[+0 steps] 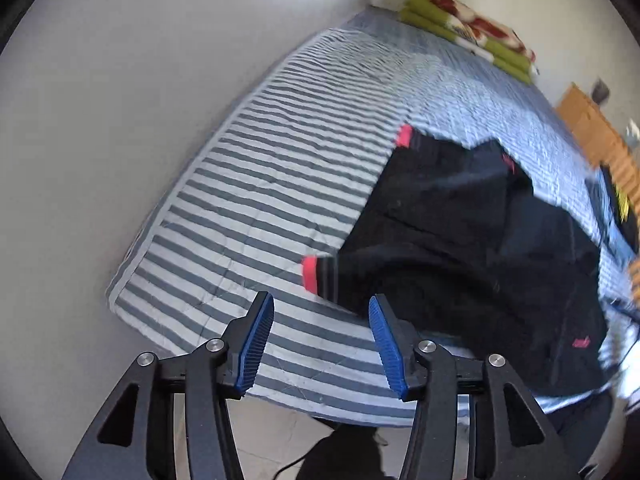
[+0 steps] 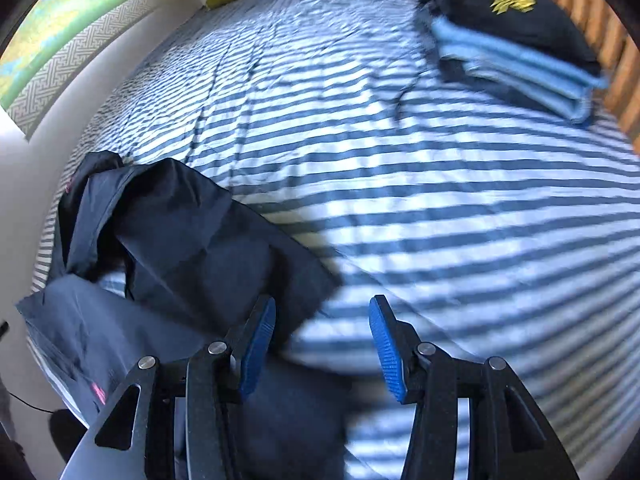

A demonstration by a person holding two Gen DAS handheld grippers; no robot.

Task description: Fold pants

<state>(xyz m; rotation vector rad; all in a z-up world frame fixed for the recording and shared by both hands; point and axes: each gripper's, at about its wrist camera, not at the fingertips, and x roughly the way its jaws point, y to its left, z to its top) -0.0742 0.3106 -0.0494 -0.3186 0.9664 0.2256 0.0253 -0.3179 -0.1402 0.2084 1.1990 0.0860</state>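
Black pants [image 1: 460, 240] with pink cuffs lie crumpled on the striped bed [image 1: 260, 184], to the right in the left wrist view. My left gripper [image 1: 322, 344] is open above the bed's near edge, just short of a pink cuff [image 1: 310, 274], holding nothing. In the right wrist view the same pants [image 2: 172, 232] lie bunched at the lower left of the bed [image 2: 440, 200]. My right gripper [image 2: 322, 346] is open over the pants' right edge, its left finger above the dark cloth, nothing held between the fingers.
A stack of folded clothes [image 2: 516, 44], dark and light blue, sits at the far right of the bed beside a wooden slatted board [image 2: 616, 56]. A green and red folded blanket [image 1: 468, 28] lies at the far end. A pale wall [image 1: 120, 100] borders the bed's left side.
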